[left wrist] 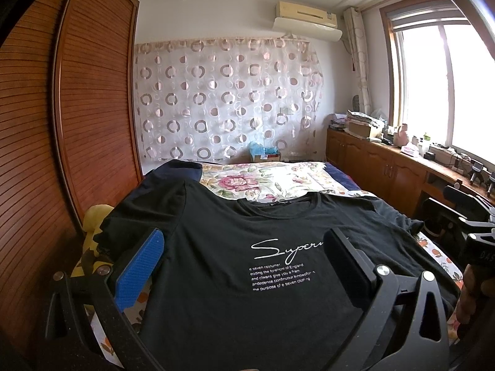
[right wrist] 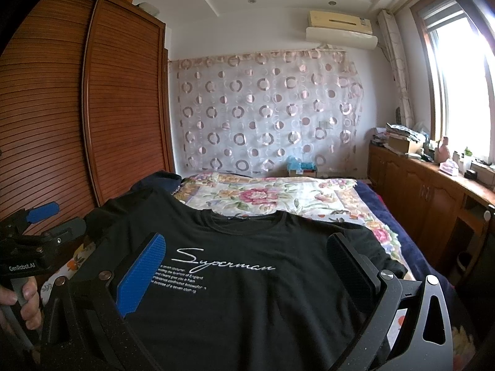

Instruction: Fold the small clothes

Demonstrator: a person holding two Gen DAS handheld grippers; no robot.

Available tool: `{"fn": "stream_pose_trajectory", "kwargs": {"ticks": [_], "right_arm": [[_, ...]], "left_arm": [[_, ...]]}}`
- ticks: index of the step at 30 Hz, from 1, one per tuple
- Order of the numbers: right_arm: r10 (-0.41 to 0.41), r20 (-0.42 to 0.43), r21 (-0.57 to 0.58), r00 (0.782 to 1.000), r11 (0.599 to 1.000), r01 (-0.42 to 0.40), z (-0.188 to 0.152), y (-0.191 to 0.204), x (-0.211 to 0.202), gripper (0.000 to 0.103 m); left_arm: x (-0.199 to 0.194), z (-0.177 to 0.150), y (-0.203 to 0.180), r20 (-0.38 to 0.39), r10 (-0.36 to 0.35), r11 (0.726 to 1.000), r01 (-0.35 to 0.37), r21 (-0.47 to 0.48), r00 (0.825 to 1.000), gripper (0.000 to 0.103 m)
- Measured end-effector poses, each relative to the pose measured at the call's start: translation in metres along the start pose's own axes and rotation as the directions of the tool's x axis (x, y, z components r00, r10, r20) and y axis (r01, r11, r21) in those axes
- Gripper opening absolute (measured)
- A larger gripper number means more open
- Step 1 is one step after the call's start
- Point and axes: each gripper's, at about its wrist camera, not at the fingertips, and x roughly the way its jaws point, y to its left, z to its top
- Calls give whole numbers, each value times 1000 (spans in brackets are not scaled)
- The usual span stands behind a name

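A black T-shirt (left wrist: 247, 278) with white "Superman" script lies flat, face up, on the bed, collar away from me; it also shows in the right wrist view (right wrist: 247, 278). My left gripper (left wrist: 244, 241) is open and empty, hovering over the shirt's lower part, its blue pad over the left sleeve side. My right gripper (right wrist: 247, 244) is open and empty above the shirt's lower middle. The left gripper also shows at the left edge of the right wrist view (right wrist: 49, 219), held by a hand. The right gripper's body shows at the right edge of the left wrist view (left wrist: 476, 235).
The floral bedspread (right wrist: 278, 198) covers the bed beyond the shirt. A dark garment (left wrist: 176, 170) lies at the far left. A yellow item (left wrist: 96, 216) sits at the bed's left edge. A wooden wardrobe (left wrist: 77, 108) stands left, and low cabinets (right wrist: 427, 191) with clutter stand right.
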Motion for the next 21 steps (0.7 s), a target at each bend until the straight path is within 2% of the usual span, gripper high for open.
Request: {"fn": "stream_pose_trajectory", "kwargs": {"ticks": [21], "right_arm": [[-1,-1,0,1000,1000,1,-1,1,1,103]], "left_arm": [[-2,1,1,5,2,1000,-2,1,1000,103]]}}
